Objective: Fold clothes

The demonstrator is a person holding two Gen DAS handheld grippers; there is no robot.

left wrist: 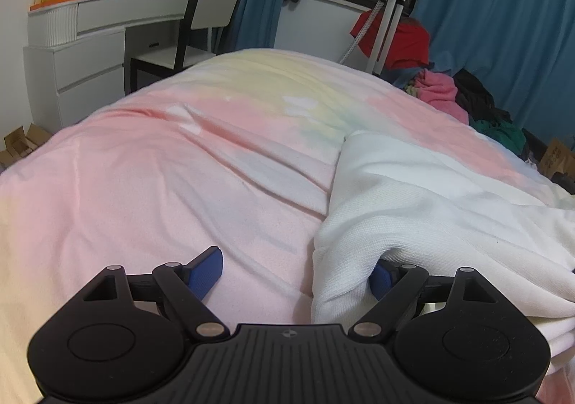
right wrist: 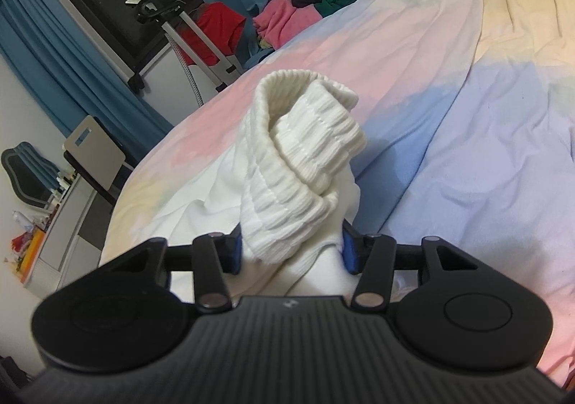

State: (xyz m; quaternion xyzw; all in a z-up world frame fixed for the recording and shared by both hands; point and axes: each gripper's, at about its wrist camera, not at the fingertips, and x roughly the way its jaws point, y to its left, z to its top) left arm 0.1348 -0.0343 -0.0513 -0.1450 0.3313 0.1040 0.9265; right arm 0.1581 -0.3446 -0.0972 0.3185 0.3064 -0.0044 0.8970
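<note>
The right hand-held gripper (right wrist: 293,249) is clamping the white sweater's (right wrist: 298,152) ribbed cuff; the left hand-held gripper (left wrist: 298,273) is gaping wide — folding is barely starting on the bed (left wrist: 179,170).

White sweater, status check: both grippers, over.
Right gripper shut on white sweater ribbed cuff. Left gripper open, sweater edge draped over one finger. Bedspread ahead unobstructed.

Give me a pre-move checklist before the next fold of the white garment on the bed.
1. Right gripper on ribbed cuff: ok, fabric bunched between its pads.
2. Left gripper holding garment: not ok, jaws wide, cloth draped over one finger only.
3. Garment flat: not ok, rumpled.
4. Room on bedspread to the garment's left: ok.
5. Other sleeve's position: cannot tell.
</note>
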